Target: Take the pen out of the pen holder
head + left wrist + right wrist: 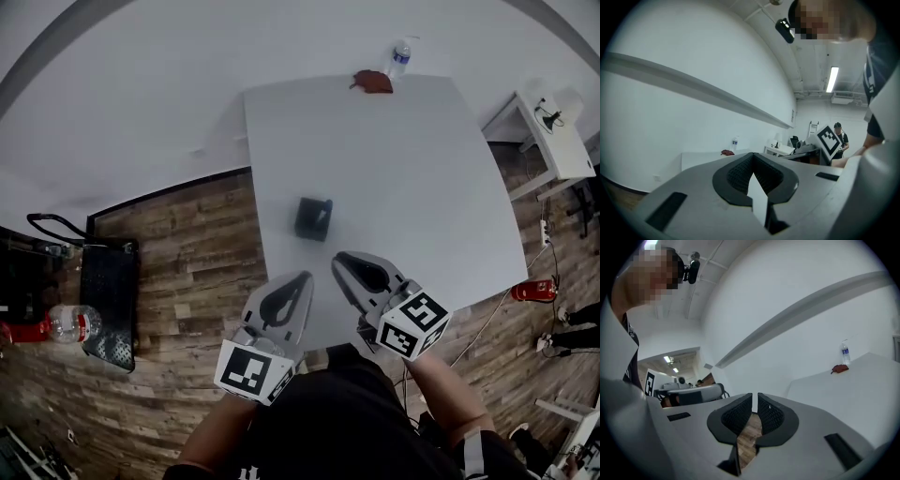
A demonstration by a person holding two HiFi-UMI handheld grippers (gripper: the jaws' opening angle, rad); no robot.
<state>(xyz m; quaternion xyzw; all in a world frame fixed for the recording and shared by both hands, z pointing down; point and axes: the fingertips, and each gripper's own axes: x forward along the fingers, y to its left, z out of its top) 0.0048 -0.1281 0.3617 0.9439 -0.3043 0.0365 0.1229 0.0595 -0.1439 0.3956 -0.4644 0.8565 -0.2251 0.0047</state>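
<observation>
Poised short of the pen holder [312, 221], nothing gripped yet.
Hovering over the near edge of the surface [412, 169] with left gripper [302, 279] and right gripper [342, 262], jaws closed and empty on both. Pointing toward the holder just ahead, with the pen [326, 207] sticking up from it. Probably calls for opening one pair before closing in.
</observation>
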